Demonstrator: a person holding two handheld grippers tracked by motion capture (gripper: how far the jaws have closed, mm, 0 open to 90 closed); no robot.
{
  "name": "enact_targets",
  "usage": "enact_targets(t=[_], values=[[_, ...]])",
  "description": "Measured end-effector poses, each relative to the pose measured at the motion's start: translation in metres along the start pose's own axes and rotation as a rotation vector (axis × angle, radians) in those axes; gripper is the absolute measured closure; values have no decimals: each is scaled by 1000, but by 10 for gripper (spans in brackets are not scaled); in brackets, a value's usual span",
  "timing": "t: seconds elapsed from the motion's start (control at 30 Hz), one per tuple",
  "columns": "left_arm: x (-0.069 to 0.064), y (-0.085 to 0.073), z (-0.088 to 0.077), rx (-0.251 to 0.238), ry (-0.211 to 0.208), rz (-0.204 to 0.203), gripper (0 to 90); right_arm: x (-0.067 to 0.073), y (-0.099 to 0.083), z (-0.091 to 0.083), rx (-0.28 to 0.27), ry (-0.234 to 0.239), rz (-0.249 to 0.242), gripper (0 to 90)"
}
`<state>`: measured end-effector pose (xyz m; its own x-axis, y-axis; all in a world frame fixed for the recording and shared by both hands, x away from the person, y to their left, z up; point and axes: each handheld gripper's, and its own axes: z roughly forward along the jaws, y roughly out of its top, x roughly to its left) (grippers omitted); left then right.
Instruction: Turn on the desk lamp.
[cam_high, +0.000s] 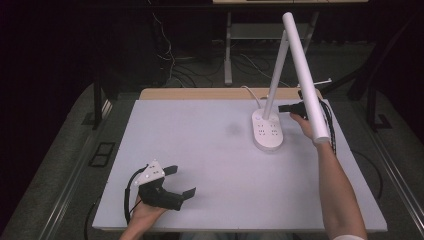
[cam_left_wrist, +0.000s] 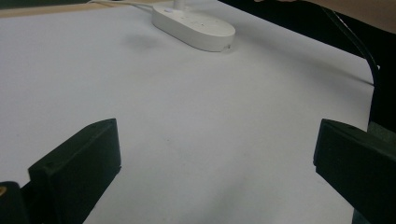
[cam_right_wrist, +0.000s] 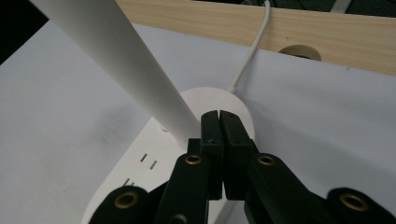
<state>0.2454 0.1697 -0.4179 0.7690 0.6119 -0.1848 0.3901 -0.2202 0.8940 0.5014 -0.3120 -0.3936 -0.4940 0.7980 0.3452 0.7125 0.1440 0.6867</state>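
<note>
White plastic desk lamp (cam_high: 280, 80): the right hand-held gripper (cam_right_wrist: 219, 116), clenched empty, could jab its stem and tip it; the left hand-held gripper (cam_high: 180, 181) rests released.

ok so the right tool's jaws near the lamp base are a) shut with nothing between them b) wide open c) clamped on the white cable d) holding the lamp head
a: in the right gripper view the right tool has its jaws pressed together, empty, above the lamp base.

left tool (cam_high: 181, 181): jaws wide apart | right tool (cam_high: 281, 108): jaws pressed together, arm outstretched
</note>
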Motion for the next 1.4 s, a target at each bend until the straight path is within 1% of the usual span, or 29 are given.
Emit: enact_targets(t=[0.37,0.4,0.5,0.53,0.67,0.8,1.0,1.07,1.2,1.3,1.33,1.4], values=[[0,0,0,4,-1,2,0,-2,-2,15,23,-4,13,896],[0,0,0,4,-1,0,0,-2,-3,17,31,-1,16,896],[-1,0,1,3,-2,-1,0,-2,-4,22,52,-6,5,896],[-1,0,1,3,-1,-1,0,-2,-4,24,52,-6,-1,896],[0,0,0,3,0,2,0,-1,-5,28,58,-5,0,896],[0,0,0,4,0,3,0,-2,-6,32,61,-5,10,896],[0,0,1,3,0,1,0,-4,-9,37,63,-5,14,896],[0,0,1,2,0,-1,0,-4,-10,39,56,6,24,896],[-2,-1,0,-1,0,0,0,0,-10,40,48,-20,30,897],[-3,-1,0,-1,-4,0,0,-2,-12,40,38,-10,39,898],[-3,-1,0,-2,-4,2,0,-4,-14,39,24,8,58,898],[-3,-1,0,-2,-4,0,0,-3,-16,39,16,4,58,899]])
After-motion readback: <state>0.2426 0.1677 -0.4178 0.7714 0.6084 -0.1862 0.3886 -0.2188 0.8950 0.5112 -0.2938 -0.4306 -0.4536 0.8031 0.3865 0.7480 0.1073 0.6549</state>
